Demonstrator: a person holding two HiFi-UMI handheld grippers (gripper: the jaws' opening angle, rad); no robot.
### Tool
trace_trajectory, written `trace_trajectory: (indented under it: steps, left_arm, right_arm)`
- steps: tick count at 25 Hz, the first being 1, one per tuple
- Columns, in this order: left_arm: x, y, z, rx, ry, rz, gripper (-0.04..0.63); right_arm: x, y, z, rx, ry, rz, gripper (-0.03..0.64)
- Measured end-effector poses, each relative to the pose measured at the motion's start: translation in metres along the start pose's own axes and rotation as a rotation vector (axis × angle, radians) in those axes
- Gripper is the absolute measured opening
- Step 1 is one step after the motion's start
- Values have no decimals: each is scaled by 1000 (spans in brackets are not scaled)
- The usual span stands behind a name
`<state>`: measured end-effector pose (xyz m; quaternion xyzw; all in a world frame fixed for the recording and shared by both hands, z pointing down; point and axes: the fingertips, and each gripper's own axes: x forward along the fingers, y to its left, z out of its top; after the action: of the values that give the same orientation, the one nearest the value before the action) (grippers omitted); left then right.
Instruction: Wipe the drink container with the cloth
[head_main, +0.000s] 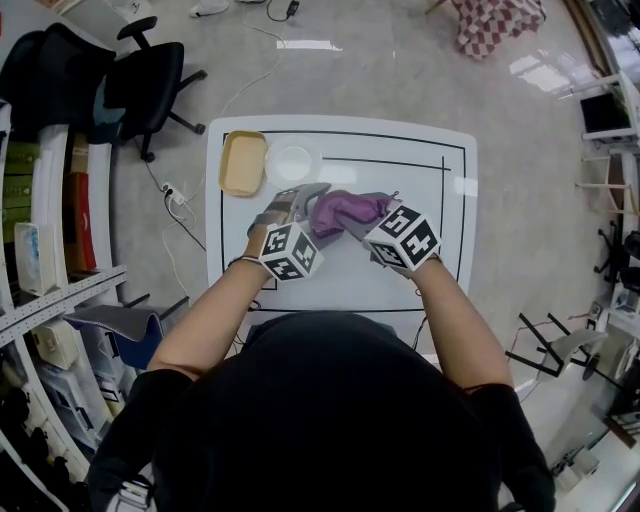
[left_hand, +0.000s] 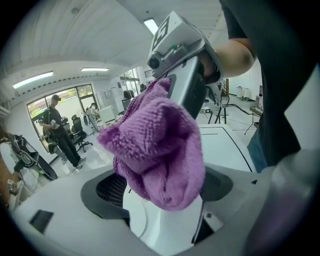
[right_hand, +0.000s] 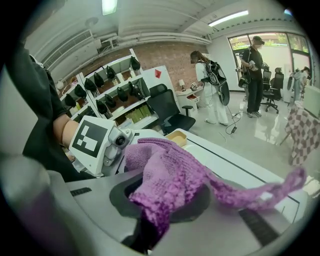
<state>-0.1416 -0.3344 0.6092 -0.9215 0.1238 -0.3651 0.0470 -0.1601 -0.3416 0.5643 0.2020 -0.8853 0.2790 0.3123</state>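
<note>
A purple cloth (head_main: 345, 210) is bunched between my two grippers above the middle of the white table (head_main: 440, 200). My right gripper (head_main: 348, 222) is shut on the cloth (right_hand: 170, 175), and one end trails off to the right. My left gripper (head_main: 303, 197) is shut on a white drink container (left_hand: 160, 227), which stands between its jaws. The cloth (left_hand: 157, 150) lies pressed on top of the container and hides most of it. In the head view the container is hidden under the cloth and the jaws.
A yellow tray (head_main: 243, 162) and a round white dish (head_main: 290, 163) sit at the table's far left corner. A black office chair (head_main: 140, 85) and shelves (head_main: 60, 230) stand to the left. People (right_hand: 255, 70) stand farther off in the room.
</note>
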Motion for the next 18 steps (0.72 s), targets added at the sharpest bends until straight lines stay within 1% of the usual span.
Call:
trace_trajectory:
  steps: [4, 10, 13, 18]
  left_arm:
    - [-1, 1, -1, 0, 1, -5, 434]
    - [0, -1, 1, -6, 3, -8, 434]
    - [0, -1, 2, -7, 7, -8, 434]
    - [0, -4, -1, -2, 22, -10, 434]
  right_arm:
    - [-9, -21, 3, 13, -9, -58, 82]
    - [-32, -53, 1, 63, -51, -127, 83]
    - [-36, -63, -5, 118, -76, -135, 83]
    - [-34, -64, -10, 191, -129, -124, 81]
